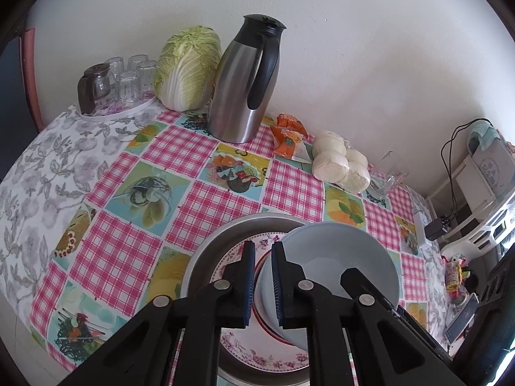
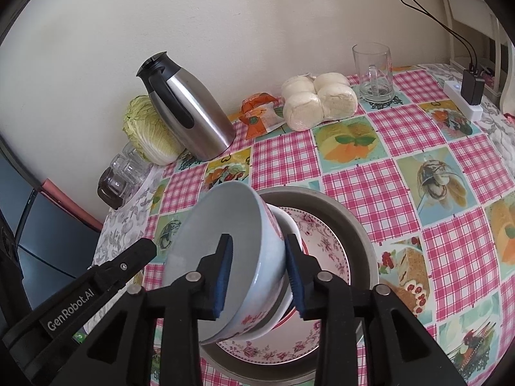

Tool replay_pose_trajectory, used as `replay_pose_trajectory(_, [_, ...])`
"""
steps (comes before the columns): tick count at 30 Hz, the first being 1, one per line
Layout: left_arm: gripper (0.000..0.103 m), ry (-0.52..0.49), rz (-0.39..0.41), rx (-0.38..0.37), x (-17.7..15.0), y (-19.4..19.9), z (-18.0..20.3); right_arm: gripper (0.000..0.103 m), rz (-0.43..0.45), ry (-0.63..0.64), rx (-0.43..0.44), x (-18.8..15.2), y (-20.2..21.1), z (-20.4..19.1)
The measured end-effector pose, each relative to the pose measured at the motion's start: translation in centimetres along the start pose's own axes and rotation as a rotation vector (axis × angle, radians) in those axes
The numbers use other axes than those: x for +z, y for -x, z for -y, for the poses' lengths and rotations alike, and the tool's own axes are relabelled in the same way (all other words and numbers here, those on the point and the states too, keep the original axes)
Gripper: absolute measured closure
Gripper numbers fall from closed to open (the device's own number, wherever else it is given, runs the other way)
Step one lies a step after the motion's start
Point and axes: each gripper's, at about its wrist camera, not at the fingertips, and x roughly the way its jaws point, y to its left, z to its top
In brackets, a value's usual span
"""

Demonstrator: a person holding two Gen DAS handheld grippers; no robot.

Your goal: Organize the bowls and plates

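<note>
A pale blue bowl with red flowers outside leans tilted on a white red-rimmed bowl. Both sit on a floral plate inside a metal basin. My left gripper is shut on the blue bowl's rim, one pad on each side of the wall. A finger of it shows at the bowl's left edge in the right wrist view. My right gripper straddles the opposite rim, one pad inside and one outside, open, with a gap at the inner pad.
On the checked tablecloth at the wall stand a steel jug, a cabbage, a tray of glasses, an orange packet, bagged buns and a glass mug. A power strip lies far right.
</note>
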Motion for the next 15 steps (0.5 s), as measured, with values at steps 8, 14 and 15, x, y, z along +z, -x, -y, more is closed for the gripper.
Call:
replay_pose_trajectory(8, [0.090, 0.014, -0.011, 0.015, -0.1, -0.2, -0.5, 0.060, 0.067, -0.016, 0.008, 0.5, 1.5, 0.7])
replay_pose_trajectory(14, [0.080, 0.011, -0.019, 0.023, -0.2, -0.2, -0.3, 0.060, 0.069, -0.046, -0.030, 0.8, 1.3, 2.3])
replay_pose_trajectory(15, [0.076, 0.013, -0.021, 0.028, -0.2, -0.2, -0.3, 0.059, 0.065, -0.054, -0.031, 0.7, 1.1, 2.7])
